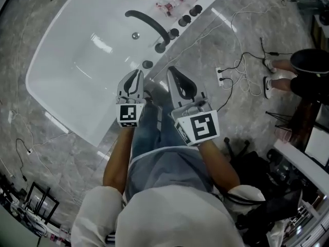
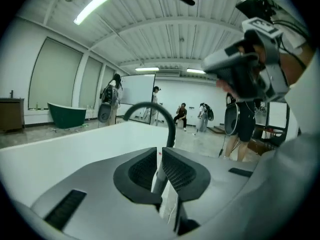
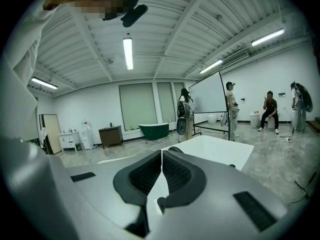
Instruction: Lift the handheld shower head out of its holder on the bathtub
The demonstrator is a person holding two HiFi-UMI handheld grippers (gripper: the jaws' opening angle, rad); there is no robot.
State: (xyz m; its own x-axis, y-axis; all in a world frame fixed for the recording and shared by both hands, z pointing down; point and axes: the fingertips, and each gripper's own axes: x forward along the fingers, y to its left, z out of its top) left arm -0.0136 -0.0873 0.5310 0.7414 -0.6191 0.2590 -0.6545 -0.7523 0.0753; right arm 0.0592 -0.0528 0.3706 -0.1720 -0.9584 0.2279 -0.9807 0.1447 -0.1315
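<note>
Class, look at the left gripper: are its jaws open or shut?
Shut. In the left gripper view, the left gripper has its jaws meeting at the tips, and nothing is held between them.

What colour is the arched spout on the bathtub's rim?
Black. The arched spout shows best in the head view, against the white bathtub.

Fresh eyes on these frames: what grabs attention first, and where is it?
A large white bathtub fills the upper left of the head view, with a dark arched spout rising from its rim beside a row of dark knobs. At centre, the left gripper and right gripper point toward that rim, jaws shut, nothing between them. White cables sprawl over the marble floor at right.
</note>
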